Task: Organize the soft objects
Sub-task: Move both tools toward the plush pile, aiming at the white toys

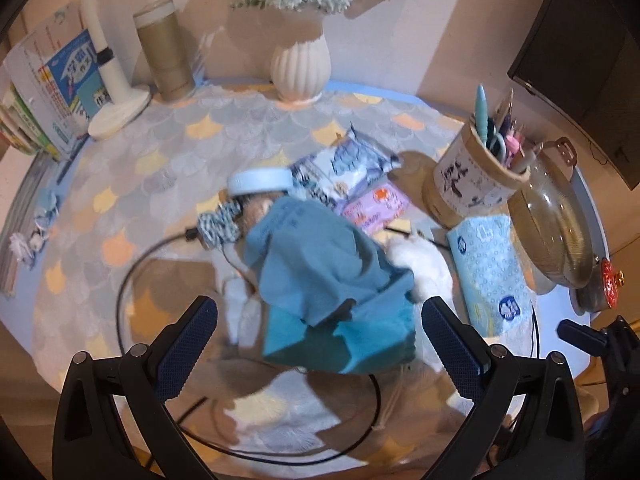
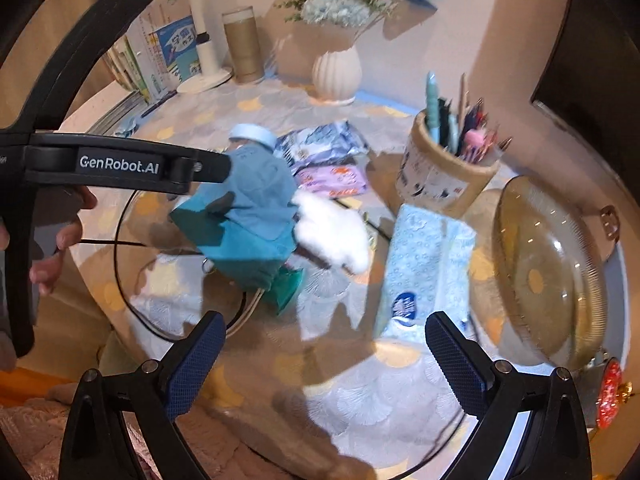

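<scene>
A teal fabric bag or cloth (image 1: 328, 280) lies in a heap at the middle of the round table, with a white fluffy plush (image 1: 424, 264) beside it on the right. Both show in the right wrist view, the teal cloth (image 2: 248, 216) and the plush (image 2: 332, 232). A blue-white patterned scrunchie (image 1: 220, 224) and a light blue headband (image 1: 260, 182) lie behind the heap. My left gripper (image 1: 320, 344) is open, its jaws either side of the near end of the teal cloth. My right gripper (image 2: 320, 360) is open and empty over bare table.
A blue tissue pack (image 1: 492, 272), purple and blue-white wipe packs (image 1: 372, 204), a pen cup (image 1: 480, 172), a glass pot lid (image 1: 552, 224), a white vase (image 1: 300, 68), a lamp base (image 1: 120, 108), books (image 1: 52, 80) and a black cable loop (image 1: 132, 280) crowd the table.
</scene>
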Demonstrator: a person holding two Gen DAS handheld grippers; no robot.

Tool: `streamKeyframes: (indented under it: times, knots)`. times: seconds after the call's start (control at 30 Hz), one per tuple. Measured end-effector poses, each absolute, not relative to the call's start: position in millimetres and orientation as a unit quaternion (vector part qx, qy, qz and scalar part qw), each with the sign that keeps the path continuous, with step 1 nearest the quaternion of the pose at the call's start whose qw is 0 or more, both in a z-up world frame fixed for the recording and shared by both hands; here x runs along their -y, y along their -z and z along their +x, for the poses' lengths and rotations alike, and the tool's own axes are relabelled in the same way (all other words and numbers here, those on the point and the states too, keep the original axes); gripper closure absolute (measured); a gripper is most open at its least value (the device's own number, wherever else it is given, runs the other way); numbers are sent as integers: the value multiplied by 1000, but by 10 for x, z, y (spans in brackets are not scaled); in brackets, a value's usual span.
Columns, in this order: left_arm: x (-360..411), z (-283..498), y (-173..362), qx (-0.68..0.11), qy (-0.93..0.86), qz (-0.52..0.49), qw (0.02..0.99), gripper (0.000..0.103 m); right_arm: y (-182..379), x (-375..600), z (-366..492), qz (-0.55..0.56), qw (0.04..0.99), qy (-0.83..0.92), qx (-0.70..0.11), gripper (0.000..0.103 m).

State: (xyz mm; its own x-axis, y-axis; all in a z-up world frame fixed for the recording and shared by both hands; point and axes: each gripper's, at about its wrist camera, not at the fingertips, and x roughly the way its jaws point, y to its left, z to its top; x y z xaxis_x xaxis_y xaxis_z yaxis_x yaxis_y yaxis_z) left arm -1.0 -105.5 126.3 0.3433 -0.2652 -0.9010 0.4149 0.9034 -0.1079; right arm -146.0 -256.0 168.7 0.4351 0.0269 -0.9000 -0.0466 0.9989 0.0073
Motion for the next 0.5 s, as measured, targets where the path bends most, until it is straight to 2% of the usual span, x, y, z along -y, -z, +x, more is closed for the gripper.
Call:
streamKeyframes:
  times: [0.5]
  knots:
    - [477, -91, -901, -585, 147, -4, 797, 1, -1368, 2346, -1337, 2, 801, -100, -590, 2]
